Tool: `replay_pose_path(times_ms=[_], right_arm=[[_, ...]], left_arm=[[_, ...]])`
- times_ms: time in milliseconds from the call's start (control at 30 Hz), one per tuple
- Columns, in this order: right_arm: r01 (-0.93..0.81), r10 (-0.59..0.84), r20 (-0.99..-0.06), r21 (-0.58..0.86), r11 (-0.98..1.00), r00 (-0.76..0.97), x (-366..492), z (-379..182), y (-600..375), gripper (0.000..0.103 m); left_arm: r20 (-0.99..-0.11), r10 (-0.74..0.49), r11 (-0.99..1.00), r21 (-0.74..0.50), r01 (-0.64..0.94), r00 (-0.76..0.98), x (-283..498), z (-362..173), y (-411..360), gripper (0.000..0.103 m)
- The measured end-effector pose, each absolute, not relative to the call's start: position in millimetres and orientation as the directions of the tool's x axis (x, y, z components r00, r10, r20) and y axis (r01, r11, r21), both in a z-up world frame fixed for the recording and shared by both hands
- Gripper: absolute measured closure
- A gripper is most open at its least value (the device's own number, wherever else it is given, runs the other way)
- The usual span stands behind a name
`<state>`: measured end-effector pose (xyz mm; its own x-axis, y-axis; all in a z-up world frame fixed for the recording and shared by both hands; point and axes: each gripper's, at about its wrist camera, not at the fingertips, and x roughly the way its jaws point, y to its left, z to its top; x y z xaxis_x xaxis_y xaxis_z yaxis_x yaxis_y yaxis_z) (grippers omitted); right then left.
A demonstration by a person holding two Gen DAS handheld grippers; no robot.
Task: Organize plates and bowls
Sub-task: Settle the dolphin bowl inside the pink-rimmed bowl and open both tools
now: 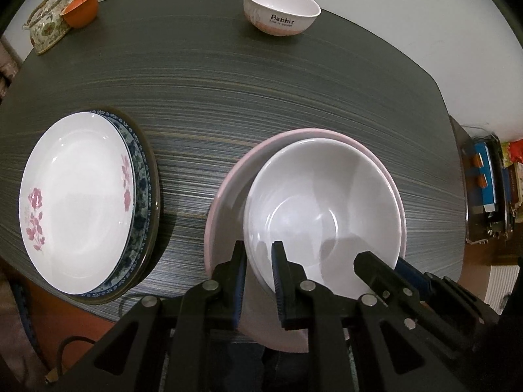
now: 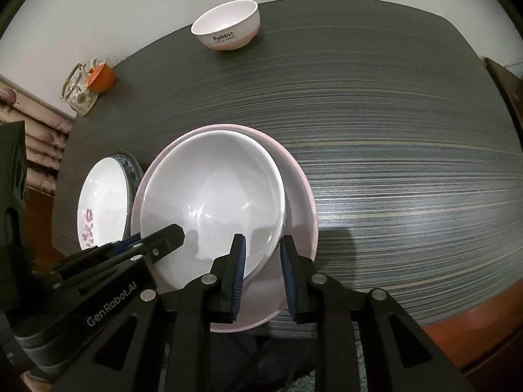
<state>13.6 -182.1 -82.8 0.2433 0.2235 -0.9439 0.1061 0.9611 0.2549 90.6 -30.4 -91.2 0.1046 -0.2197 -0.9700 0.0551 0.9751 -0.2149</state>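
Dark grey, streaked-laminate table (image 1: 294, 98): it carries everything you are handling. On its near edge sits the wide pale-pink bowl (image 1: 225, 196), and nested inside that, tilted off-centre, the plain white bowl (image 1: 320, 202). To your left, well apart from that pair, the white shallow plate with pink flower prints (image 1: 75, 196) lies on top of a blue-and-white patterned plate (image 1: 143, 192), whose rim shows only as a crescent. Across the table stands the small white bowl with a pink base and the word "Rabbit" (image 1: 281, 9), upright and alone. In the far left corner, a floral ceramic teapot (image 1: 47, 23) touches a small orange cup (image 1: 81, 8).

Your left gripper (image 1: 258, 271) straddles the near-left rim of the white bowl, one finger outside and one inside, jaws nearly together and clamped on that rim. Your right gripper (image 2: 261, 261) takes the same bowl's near-right rim; its jaws stand slightly wider, and whether the outer pad (image 2: 289, 271) actually presses the rim cannot be told.
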Motion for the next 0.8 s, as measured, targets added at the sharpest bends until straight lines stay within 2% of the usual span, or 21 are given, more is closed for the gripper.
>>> replay_pose_path(times_ms=[200,800], right_arm=[[0.095,0.173,-0.955,0.201,0.975,0.242,13.2,-82.6,-174.7,0.081],[0.121,0.208,-0.947,0.243,0.963,0.245,11.4,-81.2,-180.8,0.076]], left_arm=[[-0.971,-0.221,0.975,-0.217,0.044,0.096,92.0,-94.4,-31.4,0.086],[-0.965,-0.247,0.969,-0.244,0.037,0.094,94.6,-92.8,-23.5,0.086]])
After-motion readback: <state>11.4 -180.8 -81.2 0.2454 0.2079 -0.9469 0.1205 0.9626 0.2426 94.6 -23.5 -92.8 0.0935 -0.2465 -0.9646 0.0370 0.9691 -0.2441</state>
